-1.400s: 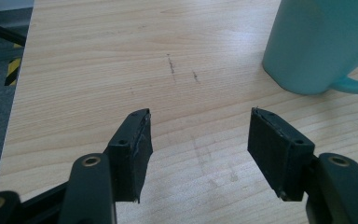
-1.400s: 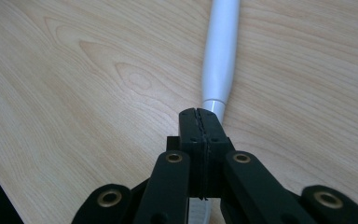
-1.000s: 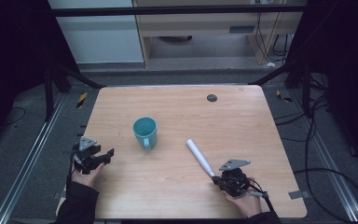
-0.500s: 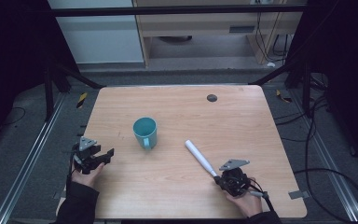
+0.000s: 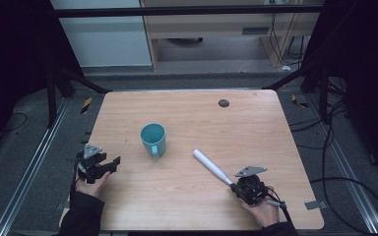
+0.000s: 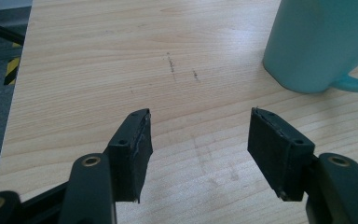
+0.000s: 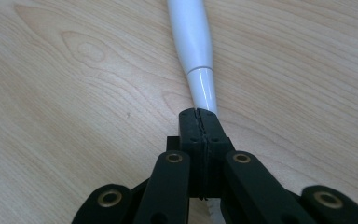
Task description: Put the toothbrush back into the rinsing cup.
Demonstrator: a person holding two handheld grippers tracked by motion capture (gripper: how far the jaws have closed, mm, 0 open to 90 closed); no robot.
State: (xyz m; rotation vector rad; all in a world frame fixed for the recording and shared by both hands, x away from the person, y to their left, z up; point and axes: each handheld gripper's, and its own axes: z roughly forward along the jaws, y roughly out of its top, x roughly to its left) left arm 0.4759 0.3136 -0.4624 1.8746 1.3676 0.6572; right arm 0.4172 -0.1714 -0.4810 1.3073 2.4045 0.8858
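A teal mug point(image 5: 153, 139) stands upright near the middle of the wooden table point(image 5: 192, 118), its handle towards the near side. My left gripper point(image 5: 114, 164) rests at the table's left edge, open and with nothing between its jaws. In the left gripper view point(image 6: 200, 116) the mug point(image 6: 317, 42) stands ahead and to the right, apart from the jaws. A white plastic utensil point(image 5: 210, 166) lies slantwise at the near right. My right gripper point(image 5: 236, 186) is shut on its thin near end. In the right gripper view point(image 7: 199, 114) the utensil's thick white handle point(image 7: 193, 42) runs away from the jaws.
A small dark round spot point(image 5: 223, 103) sits in the table top near the far edge. Metal frame legs point(image 5: 54, 93) stand at the far corners. Cables point(image 5: 344, 182) lie on the floor to the right. A pale cabinet point(image 5: 103, 39) is beyond the table.
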